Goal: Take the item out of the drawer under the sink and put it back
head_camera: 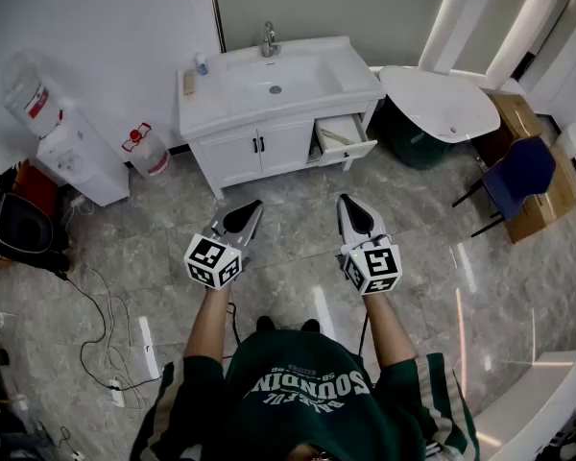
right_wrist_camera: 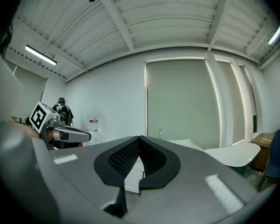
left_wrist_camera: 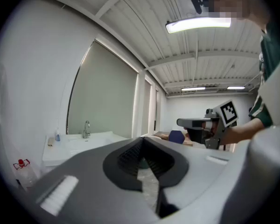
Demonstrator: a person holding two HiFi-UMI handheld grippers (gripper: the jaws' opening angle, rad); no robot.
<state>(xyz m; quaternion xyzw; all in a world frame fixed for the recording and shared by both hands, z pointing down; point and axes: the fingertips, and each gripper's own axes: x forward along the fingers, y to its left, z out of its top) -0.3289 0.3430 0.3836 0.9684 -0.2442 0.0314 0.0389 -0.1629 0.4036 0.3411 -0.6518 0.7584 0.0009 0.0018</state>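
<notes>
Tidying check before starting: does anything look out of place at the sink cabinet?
Yes: the drawer at the right end of the sink cabinet stands pulled out, while the two doors beside it are shut.

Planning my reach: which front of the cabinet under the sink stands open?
The drawer at the right end, pulled out toward the floor space. The two doors left of it, with black handles, are shut.

Bright, even light falls from ceiling tubes (left_wrist_camera: 198, 24), at the upper centre of my left gripper view. The glossy floor (head_camera: 461, 267) throws back pale streaks in the lower right of the head view. Both gripper views bend strongly and go black at the corners.
</notes>
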